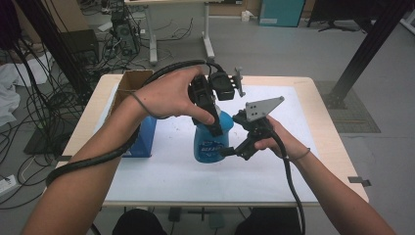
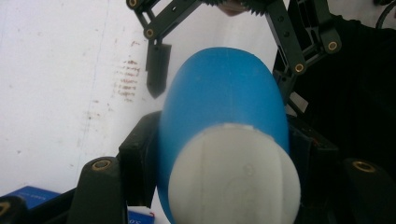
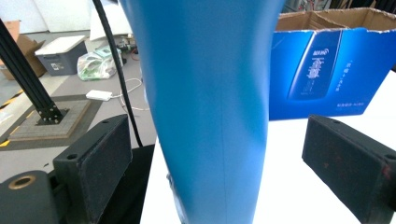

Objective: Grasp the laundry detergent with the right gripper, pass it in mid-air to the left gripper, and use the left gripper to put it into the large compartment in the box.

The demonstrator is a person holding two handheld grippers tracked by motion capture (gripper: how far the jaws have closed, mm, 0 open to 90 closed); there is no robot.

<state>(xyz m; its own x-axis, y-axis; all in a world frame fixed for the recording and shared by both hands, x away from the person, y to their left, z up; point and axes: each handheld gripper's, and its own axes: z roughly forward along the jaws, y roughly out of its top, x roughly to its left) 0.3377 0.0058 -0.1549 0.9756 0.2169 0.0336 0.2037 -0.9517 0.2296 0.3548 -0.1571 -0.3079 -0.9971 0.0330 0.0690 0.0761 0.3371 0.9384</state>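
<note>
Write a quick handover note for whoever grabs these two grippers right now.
Left gripper: shut on the blue bottle, gripping near its white cap from above.
Right gripper: open, pads either side of the bottle's lower body, not pressing.
The bottle stands on the white mat, right of the blue box.
Done: bottle gripped by the left gripper.
Left: unclear; probably take a second hold with the right, or back it away.

— What carries it all?
— A pale wooden desk (image 1: 323, 127) with a white sheet (image 1: 161, 171) over its top.
— And on the sheet?
— A blue bottle (image 1: 211, 142) stands between both claws; a blue carton (image 1: 143, 137) lies beyond the left claw (image 1: 210, 105).
</note>
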